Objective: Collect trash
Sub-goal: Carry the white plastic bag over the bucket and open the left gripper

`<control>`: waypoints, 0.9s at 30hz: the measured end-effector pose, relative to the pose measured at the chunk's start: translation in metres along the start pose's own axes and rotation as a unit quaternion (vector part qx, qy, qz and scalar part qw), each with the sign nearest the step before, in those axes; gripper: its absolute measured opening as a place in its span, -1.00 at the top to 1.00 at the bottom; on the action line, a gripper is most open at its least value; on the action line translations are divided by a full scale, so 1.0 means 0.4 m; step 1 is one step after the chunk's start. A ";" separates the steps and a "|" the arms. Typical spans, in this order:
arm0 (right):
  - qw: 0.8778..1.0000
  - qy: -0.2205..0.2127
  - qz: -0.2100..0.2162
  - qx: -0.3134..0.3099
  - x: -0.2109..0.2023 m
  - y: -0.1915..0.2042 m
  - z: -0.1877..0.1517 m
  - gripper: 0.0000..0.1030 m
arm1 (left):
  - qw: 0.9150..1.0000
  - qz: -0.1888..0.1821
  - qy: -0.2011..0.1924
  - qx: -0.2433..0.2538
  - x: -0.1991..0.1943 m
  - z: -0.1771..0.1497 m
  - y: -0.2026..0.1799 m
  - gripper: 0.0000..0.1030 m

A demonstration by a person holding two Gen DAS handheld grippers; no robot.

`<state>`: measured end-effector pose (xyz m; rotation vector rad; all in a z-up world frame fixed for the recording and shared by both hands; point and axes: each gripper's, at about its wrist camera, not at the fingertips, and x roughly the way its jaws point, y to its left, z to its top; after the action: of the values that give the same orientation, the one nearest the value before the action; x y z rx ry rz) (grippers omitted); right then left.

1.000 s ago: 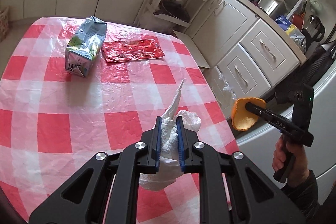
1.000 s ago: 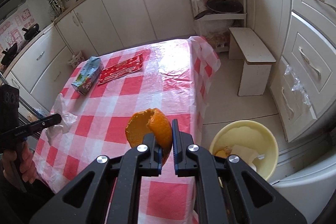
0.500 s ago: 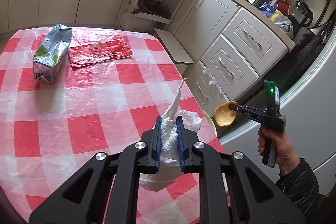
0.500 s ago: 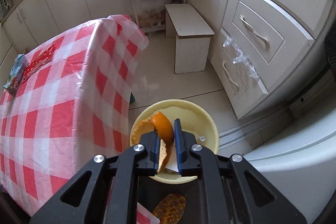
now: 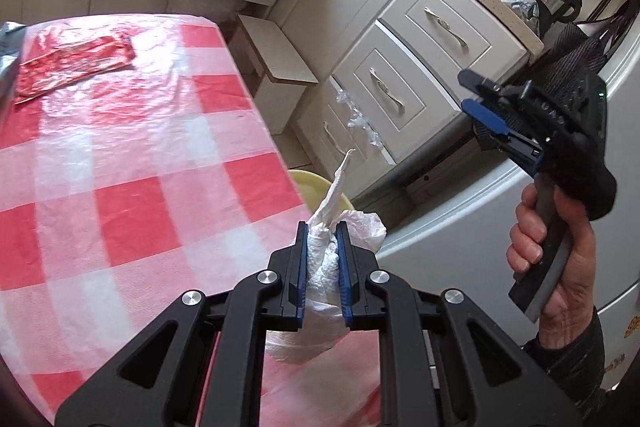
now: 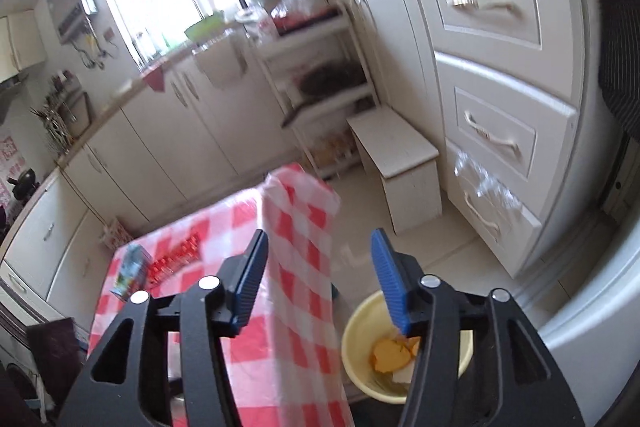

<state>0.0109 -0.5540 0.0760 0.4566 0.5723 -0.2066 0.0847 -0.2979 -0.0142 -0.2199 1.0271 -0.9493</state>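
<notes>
Orange peel (image 6: 390,353) gone from the right gripper (image 6: 318,277) since half a second earlier; lay now in the yellow bin (image 6: 360,327) on the floor, beside pale scraps, below and just right of the table edge. Right gripper's blue pads (image 6: 390,285) spread wide apart, empty, raised higher than before and tilted up toward the white drawers (image 6: 500,131). Seen from the left wrist view, held up by the right hand (image 5: 554,251) in front of the fridge, fingers parted with nothing between them.

Left gripper (image 5: 323,267) unchanged in grip: clamped together on the crumpled white tissue (image 5: 324,255), twisted tip pointing up above the pads, a loose bulge hanging out below and to the right. Carried nearer the table's right edge than before, with the bin's rim (image 5: 312,183) now peeking out past the red-and-white checked tablecloth (image 5: 132,163).

Left behind on the cloth, far side: flat red wrapper (image 5: 74,61), shiny and creased, and just beside it the silver-blue carton (image 6: 130,273), lying on its side, mostly cut off in the left view and blurred in the right one.
</notes>
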 end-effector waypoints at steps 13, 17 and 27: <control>0.997 -0.038 0.023 0.060 -0.067 -0.086 0.047 -0.05 | 0.996 0.054 0.061 -0.020 0.374 0.096 -0.160 0.21; 0.996 -0.044 0.028 0.066 -0.079 -0.088 0.052 -0.05 | 0.996 0.056 0.067 -0.021 0.386 0.097 -0.165 0.11; 0.997 -0.027 0.040 0.062 -0.054 -0.050 0.045 -0.07 | 0.994 0.105 0.002 0.001 0.124 0.113 -0.058 -0.17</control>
<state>-0.0047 -0.5790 0.0946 0.5914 0.4892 -0.1770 0.1166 -0.3612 -0.0080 -0.1049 1.0311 -0.7607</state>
